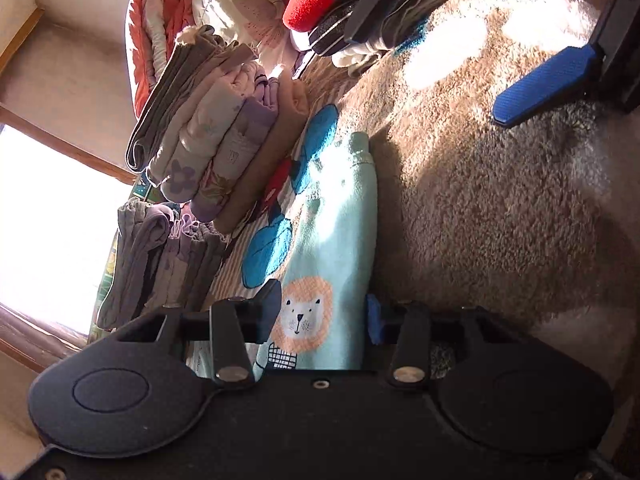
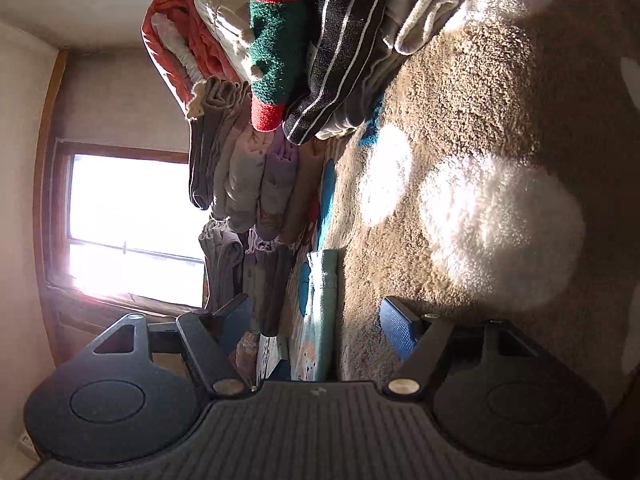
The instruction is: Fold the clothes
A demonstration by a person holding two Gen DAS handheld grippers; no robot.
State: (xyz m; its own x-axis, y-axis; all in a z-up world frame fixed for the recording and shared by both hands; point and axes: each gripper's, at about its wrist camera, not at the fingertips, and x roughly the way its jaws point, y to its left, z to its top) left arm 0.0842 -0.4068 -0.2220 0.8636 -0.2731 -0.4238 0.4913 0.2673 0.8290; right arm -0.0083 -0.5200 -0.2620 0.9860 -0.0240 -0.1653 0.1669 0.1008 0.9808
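On my left wrist view, reading from the left edge, I see a bright window (image 1: 44, 216) with a wooden frame, then two stacks of folded clothes: a lower stack of grey and lilac pieces (image 1: 160, 264) and, beyond it, a taller stack of pastel floral garments (image 1: 208, 136). Behind those sits a rolled orange quilt (image 1: 156, 36) beside a cream pillow (image 1: 240, 4). Next comes a striped blanket with blue shapes (image 1: 272, 248), and lying on it the mint-green garment with a lion print (image 1: 332, 220), folded into a long narrow strip. My left gripper (image 1: 320, 316) has its jaws apart, one finger on each side of the lion end of that garment; I cannot tell whether the pads touch the cloth. To the right spreads a brown shaggy rug (image 1: 500, 200) with sun patches, and at the upper right my right gripper (image 1: 560, 80) shows one blue pad.

On my right wrist view, the window (image 2: 132, 224) again sits at the left, then the folded stacks (image 2: 248, 184), with a red and green fuzzy piece (image 2: 276, 52) and a black striped garment (image 2: 344, 40) in a loose pile above them. The mint garment (image 2: 324, 304) runs down the middle as a thin strip, edge-on. My right gripper (image 2: 316, 328) is spread wide, its fingers on either side of the strip and holding nothing. The rug (image 2: 500, 160) fills the right.
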